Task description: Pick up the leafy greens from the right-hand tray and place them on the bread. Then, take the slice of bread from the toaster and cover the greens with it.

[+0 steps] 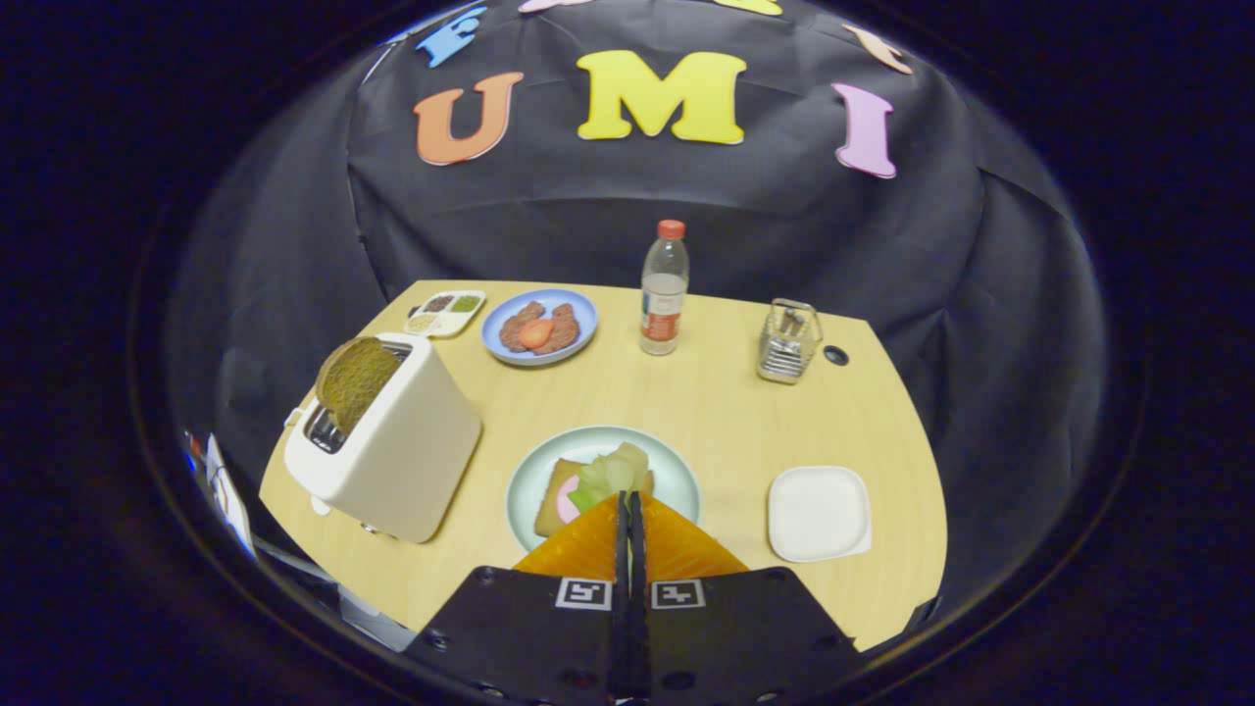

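The leafy greens (610,474) lie on a slice of bread (555,498) with a pink slice of something under them, on a pale green plate (677,473) just ahead of my fingers. My gripper (628,500) is shut with nothing between its fingers, its tips over the near side of the plate. A white toaster (392,446) stands to the left of the plate, with a brown slice of bread (355,380) sticking up out of its slot. To the right of the plate sits a white square tray (819,512) with nothing on it.
At the back of the wooden table (716,402) stand a blue plate (584,314) with meat and a tomato slice, a small divided dish (446,312), a water bottle (664,289) and a metal wire holder (787,341). A small hole (835,355) is in the tabletop beside the holder.
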A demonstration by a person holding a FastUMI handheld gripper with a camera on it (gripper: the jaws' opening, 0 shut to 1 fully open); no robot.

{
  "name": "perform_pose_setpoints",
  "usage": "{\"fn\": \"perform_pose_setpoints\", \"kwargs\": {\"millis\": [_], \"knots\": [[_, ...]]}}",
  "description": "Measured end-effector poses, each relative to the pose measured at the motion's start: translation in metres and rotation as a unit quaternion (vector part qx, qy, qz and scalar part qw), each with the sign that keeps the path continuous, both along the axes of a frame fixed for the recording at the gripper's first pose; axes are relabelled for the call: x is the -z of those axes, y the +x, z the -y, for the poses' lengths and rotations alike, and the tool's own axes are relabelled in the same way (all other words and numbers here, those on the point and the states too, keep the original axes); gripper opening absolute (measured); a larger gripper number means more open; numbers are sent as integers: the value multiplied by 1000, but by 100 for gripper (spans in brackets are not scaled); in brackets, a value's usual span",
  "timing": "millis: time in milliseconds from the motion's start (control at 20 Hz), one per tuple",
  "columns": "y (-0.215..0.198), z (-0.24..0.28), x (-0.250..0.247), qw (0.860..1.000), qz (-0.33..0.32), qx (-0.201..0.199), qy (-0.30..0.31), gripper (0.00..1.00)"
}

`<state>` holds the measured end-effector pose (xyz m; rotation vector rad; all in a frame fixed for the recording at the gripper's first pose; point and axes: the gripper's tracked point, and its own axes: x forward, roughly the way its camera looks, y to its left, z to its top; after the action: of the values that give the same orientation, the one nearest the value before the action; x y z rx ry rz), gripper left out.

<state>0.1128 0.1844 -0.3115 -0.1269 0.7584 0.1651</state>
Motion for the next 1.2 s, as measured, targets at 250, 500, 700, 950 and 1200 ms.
{"fn": "perform_pose_setpoints", "kwargs": {"millis": [250,500,700,950,1200], "knots": [[6,-57,19,998,-37,-37,17,0],[42,-62,52,997,-59,-44,-12,0],[70,-40,72,997,-65,-16,-22,0],[92,-14,95,996,-83,14,-32,0],[100,-12,106,995,-92,23,-19,5]]}}
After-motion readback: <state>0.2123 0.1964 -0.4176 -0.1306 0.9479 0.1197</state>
